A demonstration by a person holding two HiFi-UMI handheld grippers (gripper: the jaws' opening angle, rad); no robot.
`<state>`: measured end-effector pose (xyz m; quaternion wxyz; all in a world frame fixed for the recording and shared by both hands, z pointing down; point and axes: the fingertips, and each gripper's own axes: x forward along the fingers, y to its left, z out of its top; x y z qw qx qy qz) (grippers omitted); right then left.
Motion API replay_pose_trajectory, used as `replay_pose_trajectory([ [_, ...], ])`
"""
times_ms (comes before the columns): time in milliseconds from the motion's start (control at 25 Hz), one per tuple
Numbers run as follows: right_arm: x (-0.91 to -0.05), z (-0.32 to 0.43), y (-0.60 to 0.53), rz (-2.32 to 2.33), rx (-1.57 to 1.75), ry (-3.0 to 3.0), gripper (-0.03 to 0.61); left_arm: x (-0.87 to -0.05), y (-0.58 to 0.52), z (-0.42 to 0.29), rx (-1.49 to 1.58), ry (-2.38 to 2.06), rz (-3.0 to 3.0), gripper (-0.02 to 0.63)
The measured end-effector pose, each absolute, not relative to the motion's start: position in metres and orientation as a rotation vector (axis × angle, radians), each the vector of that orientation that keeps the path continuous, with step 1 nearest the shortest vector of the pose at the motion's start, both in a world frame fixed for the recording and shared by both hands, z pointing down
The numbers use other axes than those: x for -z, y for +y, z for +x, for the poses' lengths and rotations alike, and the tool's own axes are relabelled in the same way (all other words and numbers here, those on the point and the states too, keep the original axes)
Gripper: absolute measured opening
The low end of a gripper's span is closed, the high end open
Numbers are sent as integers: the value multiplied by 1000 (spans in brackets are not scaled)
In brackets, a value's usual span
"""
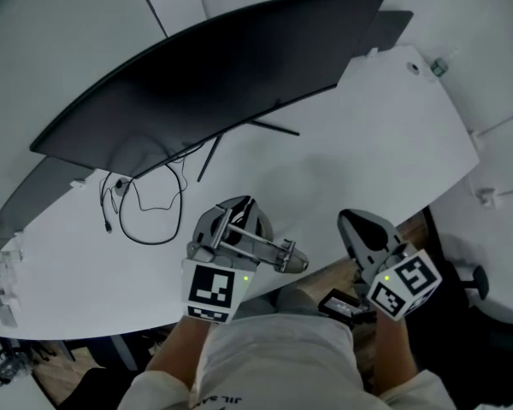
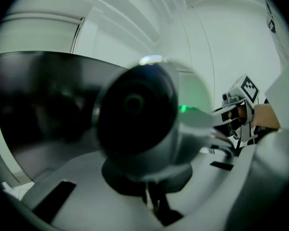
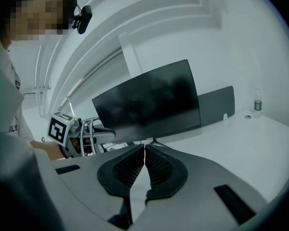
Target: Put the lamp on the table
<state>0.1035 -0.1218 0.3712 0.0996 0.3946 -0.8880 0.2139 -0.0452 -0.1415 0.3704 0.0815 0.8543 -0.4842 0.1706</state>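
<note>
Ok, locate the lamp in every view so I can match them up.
Head view: the lamp is low, just left of centre.
Left gripper view: it fills the middle, very close and blurred.
Right gripper view: small, at the left at mid-height.
Shared landmark: the dark curved monitor behind it.

Item count, work area:
- Grippers: two, the left gripper (image 1: 238,220) and the right gripper (image 1: 357,225).
- Lamp (image 1: 278,253): one.
- Curved monitor (image 1: 214,75): one.
- Dark panel (image 1: 390,26) behind it: one.
- Table (image 1: 368,135): one.
- Looped cable (image 1: 145,216): one.
- Bottle (image 1: 439,66): one.
</note>
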Motion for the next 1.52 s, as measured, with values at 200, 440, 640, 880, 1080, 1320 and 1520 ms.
replay_pose_trajectory([
  [200, -383, 99, -129, 1159, -647, -2619, 32, -379, -159, -44, -488, -1453, 2562, 20],
  [440, -395, 91, -131, 1127, -662, -2611, 32, -395, -174, -39, -486, -1458, 2566, 20],
  [640, -405, 93, -131, 1122, -687, -2594, 32, -408, -182, -36, -481, -1456, 2565, 20],
  [880, -414, 94, -130, 1123, -719, -2575, 32, -427, -193, -37, -493, -1462, 2547, 20],
  [1080, -418, 97, -130, 1130, -727, -2561, 32, -439, -199, -35, -498, -1467, 2532, 20],
  [1320, -422, 95, -127, 1116, -741, -2553, 32, -444, -202, -31, -505, -1468, 2561, 20],
  [1520, -427, 90, -122, 1094, -757, -2550, 32, -447, -203, -30, -490, -1465, 2563, 20],
])
